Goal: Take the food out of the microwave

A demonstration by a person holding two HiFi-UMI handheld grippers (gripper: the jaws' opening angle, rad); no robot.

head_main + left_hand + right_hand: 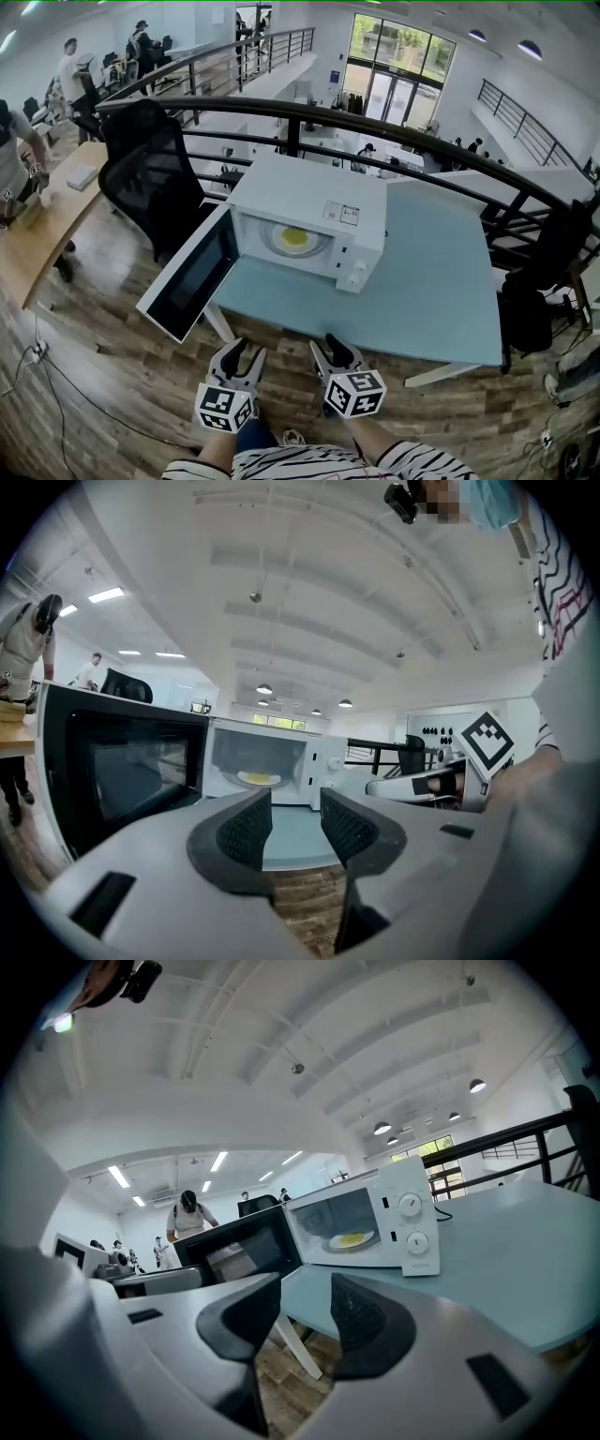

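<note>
Food: the food [294, 237] is lying on a pale plate [281, 246] inside the microwave's cavity; it is yellow and flat and is looking soft.
Handling: it is likely weighing little. The plate is probably stiff, smooth and breakable, and the food could be sliding if the plate tips.
Hold: the plate's near rim is looking like the place to grip, not the food, keeping it level.
Microwave: the microwave [309, 202] is standing on the table [441, 291], with its door [192, 272] hanging wide open to the left.
Left claw: the left claw [246, 350] is hovering short of the table edge, jaws standing partly apart and gripping nothing.
Right claw: the right claw [330, 345] is hovering just beside it, jaws apart and also holding nothing.
Progress: both claws are sitting well apart from the microwave, and the food is not yet out.
</note>
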